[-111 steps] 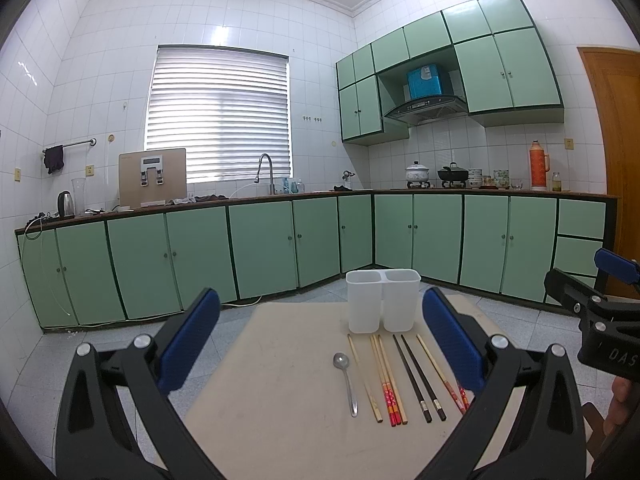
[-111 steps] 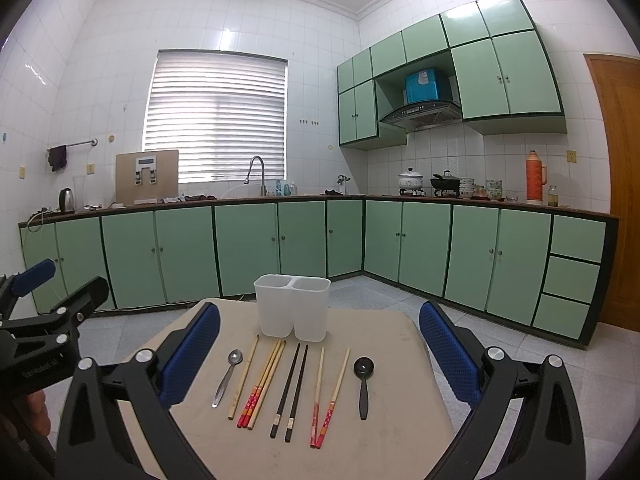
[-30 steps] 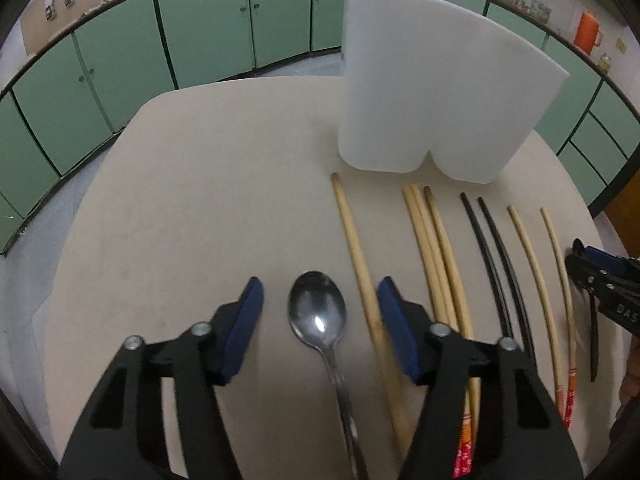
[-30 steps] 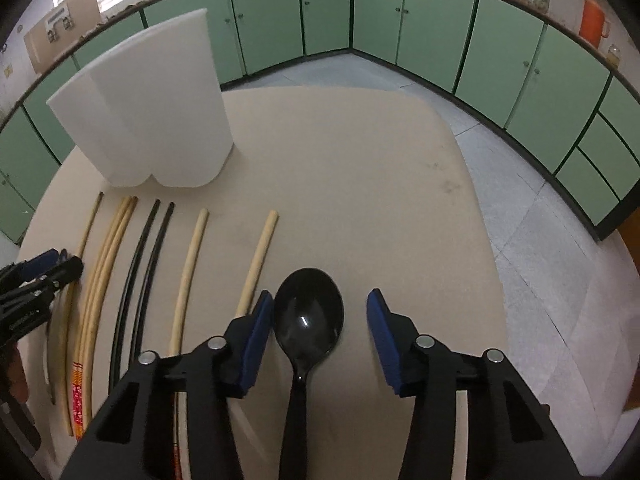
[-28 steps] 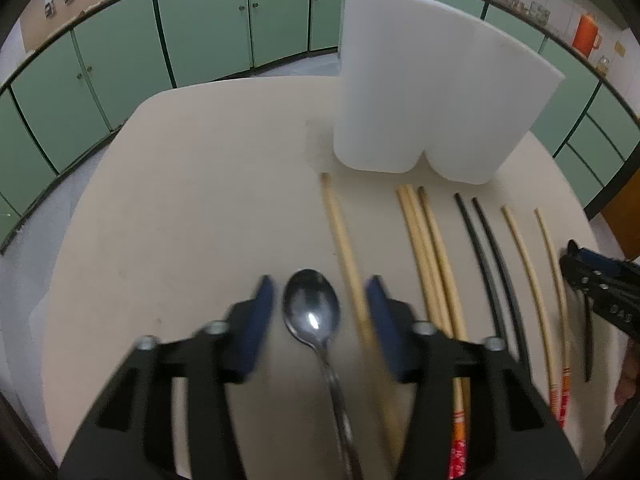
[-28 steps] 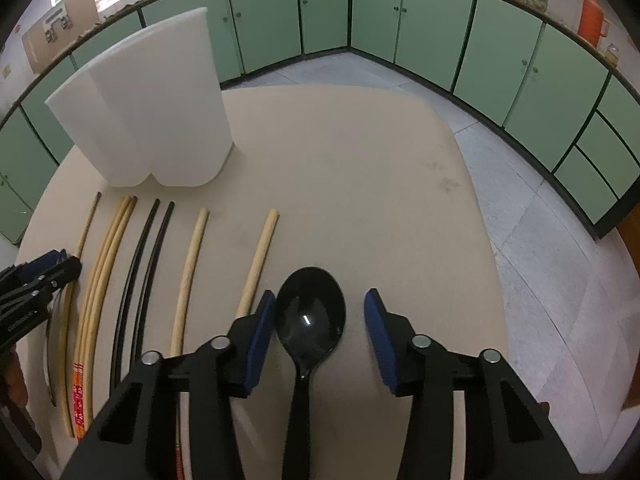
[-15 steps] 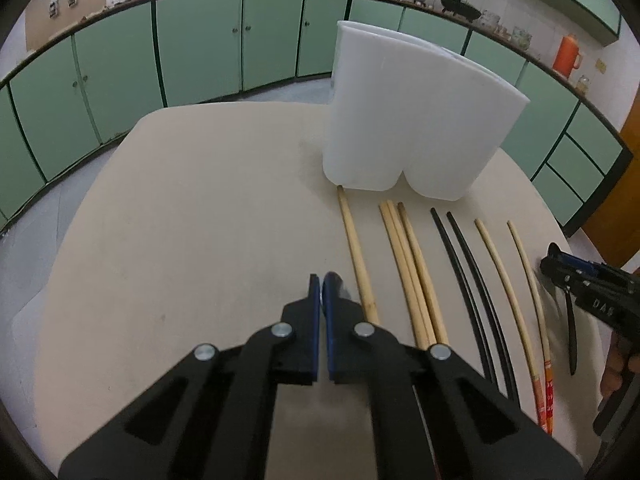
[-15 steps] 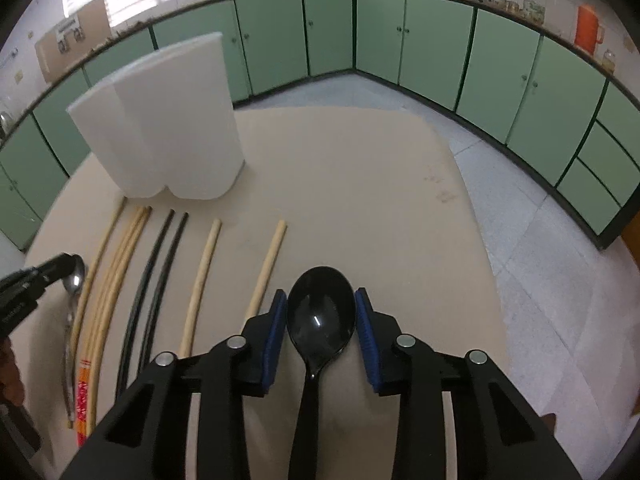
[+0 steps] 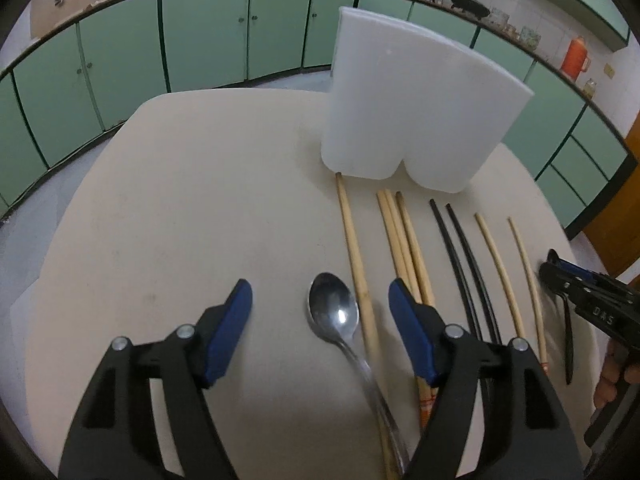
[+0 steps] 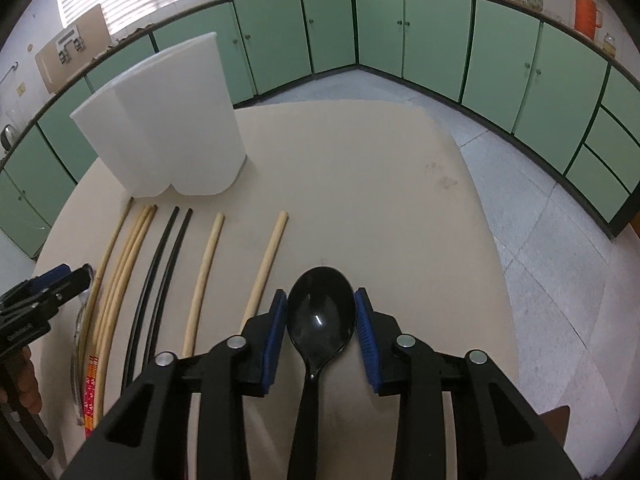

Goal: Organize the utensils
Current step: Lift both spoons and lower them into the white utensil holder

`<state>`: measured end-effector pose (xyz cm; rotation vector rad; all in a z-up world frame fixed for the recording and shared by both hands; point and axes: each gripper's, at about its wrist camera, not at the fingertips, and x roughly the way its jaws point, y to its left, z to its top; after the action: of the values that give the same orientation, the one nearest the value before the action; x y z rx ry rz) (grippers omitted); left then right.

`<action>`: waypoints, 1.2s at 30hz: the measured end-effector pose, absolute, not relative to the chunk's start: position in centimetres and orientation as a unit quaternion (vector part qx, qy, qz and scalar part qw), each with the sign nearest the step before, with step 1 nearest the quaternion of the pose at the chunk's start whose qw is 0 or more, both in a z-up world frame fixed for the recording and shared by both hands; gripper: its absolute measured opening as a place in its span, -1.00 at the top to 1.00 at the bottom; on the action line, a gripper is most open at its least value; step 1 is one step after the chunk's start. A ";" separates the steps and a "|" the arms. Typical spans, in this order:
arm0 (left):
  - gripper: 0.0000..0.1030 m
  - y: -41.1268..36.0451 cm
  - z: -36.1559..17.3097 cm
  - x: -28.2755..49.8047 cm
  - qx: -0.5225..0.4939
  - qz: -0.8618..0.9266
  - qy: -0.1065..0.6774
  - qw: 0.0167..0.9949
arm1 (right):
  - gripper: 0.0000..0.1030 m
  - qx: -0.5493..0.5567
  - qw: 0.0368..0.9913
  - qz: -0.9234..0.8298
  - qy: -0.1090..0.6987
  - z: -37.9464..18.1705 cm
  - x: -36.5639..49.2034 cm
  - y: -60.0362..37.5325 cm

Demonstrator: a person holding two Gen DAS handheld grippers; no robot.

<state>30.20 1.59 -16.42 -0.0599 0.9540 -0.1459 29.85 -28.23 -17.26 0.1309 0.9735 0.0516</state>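
Note:
A white two-compartment holder [image 9: 408,100] [image 10: 168,120] stands at the back of the beige table [image 9: 180,200]. In front of it lie several chopsticks [image 9: 404,248] [image 10: 208,264] in a row: wooden, black and pale. A metal spoon [image 9: 332,312] lies on the table between the fingers of my left gripper [image 9: 318,294]. Its jaws are opening and its blue pads [image 9: 236,308] stand clear of the spoon. My right gripper [image 10: 321,310] is shut on the bowl of a black spoon [image 10: 320,320], whose handle runs back under the gripper.
Green kitchen cabinets ring the room beyond the table's edges. A tiled floor [image 10: 540,208] lies off the right edge. The right gripper's tip [image 9: 588,300] shows at the right of the left wrist view, the left gripper's tip [image 10: 44,292] at the left of the right wrist view.
The left gripper closed fully over the metal spoon half a second ago and now stands open again, the spoon lying between its fingers. The right gripper's pads closed onto the black spoon's bowl.

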 end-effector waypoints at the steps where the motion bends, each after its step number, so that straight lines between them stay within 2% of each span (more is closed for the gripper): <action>1: -0.11 1.5 -16.8 30.5 -0.030 -0.068 0.466 0.882 | 0.33 0.063 0.882 0.024 0.467 -17.3 29.8 -28.2; 3: -0.04 1.5 -17.0 30.7 -0.034 -0.063 0.466 0.882 | 0.33 0.059 0.882 0.022 0.466 -17.3 29.7 -27.9; 4: 0.11 1.3 -17.0 30.7 -0.034 -0.068 0.465 0.882 | 0.33 0.057 0.883 0.022 0.466 -17.4 29.6 -27.8; 5: 0.39 1.2 -16.9 30.7 -0.036 -0.075 0.464 0.882 | 0.33 0.056 0.883 0.022 0.466 -17.4 29.6 -27.7; 7: 0.61 1.1 -16.7 30.7 -0.047 -0.090 0.460 0.882 | 0.33 0.054 0.883 0.022 0.465 -17.4 29.5 -27.6; 9: 0.71 1.1 -16.5 30.7 -0.052 -0.096 0.456 0.883 | 0.33 0.053 0.884 0.023 0.463 -17.4 29.5 -27.5; 10: 0.90 1.2 -16.2 30.6 -0.056 -0.103 0.450 0.885 | 0.33 0.054 0.885 0.023 0.462 -17.3 29.5 -27.5; 11: 0.94 1.3 -16.1 30.5 -0.056 -0.107 0.446 0.887 | 0.33 0.055 0.885 0.024 0.461 -17.3 29.4 -27.5; 23: 0.95 1.1 -12.7 27.8 -0.030 -0.150 0.357 0.922 | 0.33 0.061 0.901 0.031 0.428 -15.2 28.4 -27.8; 29: 0.95 0.9 -7.3 26.6 0.007 -0.121 0.241 0.963 | 0.33 0.063 0.934 0.044 0.349 -10.6 29.4 -27.8; 36: 0.95 0.3 -1.1 26.8 -0.002 -0.103 0.126 0.987 | 0.34 0.071 0.966 0.071 0.239 -4.6 31.6 -26.9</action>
<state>26.80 0.34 -1.11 -0.0043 0.2524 -0.2062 31.55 -26.94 -4.60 0.1433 0.4841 0.1428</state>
